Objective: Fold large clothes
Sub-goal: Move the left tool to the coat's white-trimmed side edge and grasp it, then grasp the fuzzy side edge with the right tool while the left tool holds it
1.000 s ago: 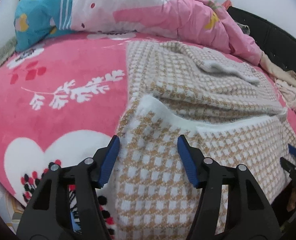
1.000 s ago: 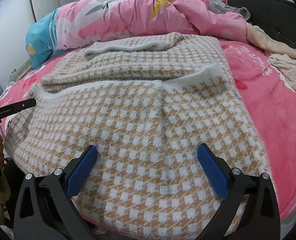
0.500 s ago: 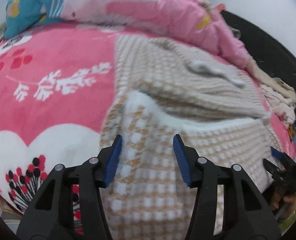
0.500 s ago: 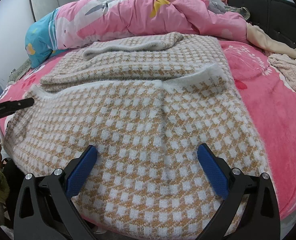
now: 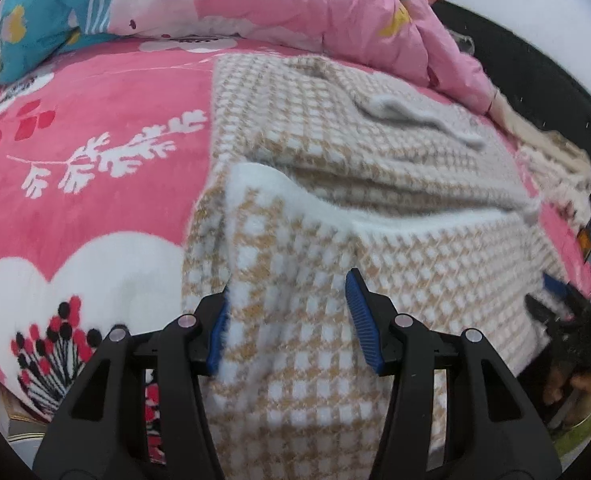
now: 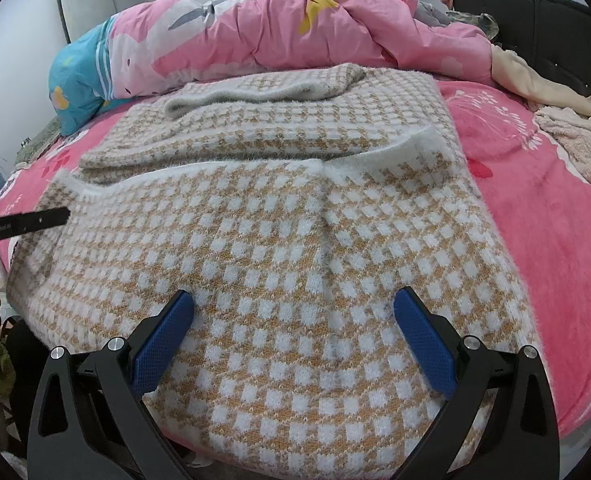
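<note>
Nearest, the left gripper (image 5: 287,320) has a bunched fold of the checked sweater (image 5: 395,240) between its jaws; they have just been closing, and whether the pads pinch cannot be told. The right gripper (image 6: 293,340) hovers with jaws wide apart over the hem. The tan-and-white fuzzy sweater (image 6: 279,240) runs lengthwise away from the jaws on the pink bed (image 6: 535,220), its far part folded. Beyond lies a pink quilt (image 6: 295,20).

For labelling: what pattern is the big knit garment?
Tan-and-white check with white trim on the sweater; right wrist view.
</note>
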A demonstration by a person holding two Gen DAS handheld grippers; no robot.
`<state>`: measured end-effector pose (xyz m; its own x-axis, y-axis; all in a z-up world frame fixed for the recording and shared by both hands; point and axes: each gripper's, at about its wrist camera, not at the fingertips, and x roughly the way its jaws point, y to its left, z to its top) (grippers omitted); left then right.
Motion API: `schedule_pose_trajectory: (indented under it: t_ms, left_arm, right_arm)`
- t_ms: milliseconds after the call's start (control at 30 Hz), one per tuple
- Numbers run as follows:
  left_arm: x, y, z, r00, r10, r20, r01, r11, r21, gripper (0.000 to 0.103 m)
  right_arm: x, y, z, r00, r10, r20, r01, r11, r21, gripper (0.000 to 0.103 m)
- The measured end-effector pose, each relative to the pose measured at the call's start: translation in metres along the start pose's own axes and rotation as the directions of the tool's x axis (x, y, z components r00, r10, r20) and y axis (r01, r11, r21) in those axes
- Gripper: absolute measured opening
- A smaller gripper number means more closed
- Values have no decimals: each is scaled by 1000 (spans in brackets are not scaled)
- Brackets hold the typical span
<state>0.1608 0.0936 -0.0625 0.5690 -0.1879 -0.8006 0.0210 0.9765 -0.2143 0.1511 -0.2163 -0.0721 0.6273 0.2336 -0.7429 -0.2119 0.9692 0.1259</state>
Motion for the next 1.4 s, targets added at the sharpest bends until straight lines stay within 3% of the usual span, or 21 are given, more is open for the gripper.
schedule_pose_trajectory:
  t_ms: [200, 600, 833, 967, 1200, 1400]
  left_arm:
    - [11, -10, 1, 996, 88, 14, -88, 995, 40, 52]
    - [9, -16, -2, 989, 140, 40, -141, 989, 46, 53]
    - [9, -16, -4, 989, 139, 43, -141, 989, 48, 53]
    - [9, -17, -4, 989, 140, 44, -142, 989, 46, 53]
    - [9, -17, -4, 988, 145, 43, -147, 988, 48, 53]
    - [9, -18, -3, 986, 159, 41, -161, 986, 41, 53]
  right_arm:
    - [0, 0, 0, 1000, -1, -3, 1, 1000, 0, 97]
    - [-9, -3, -3, 1000, -7, -18, 7, 1000, 10, 97]
    - [-53, -46, 8, 994, -75, 85, 71, 996, 53, 97]
    - [-58, -73, 19, 991, -95, 94, 87, 993, 84, 92]
    - [-29, -101, 46, 998, 4, 56, -11, 993, 122, 78]
    - [-4, -107, 53, 989, 148, 7, -148, 977, 154, 75]
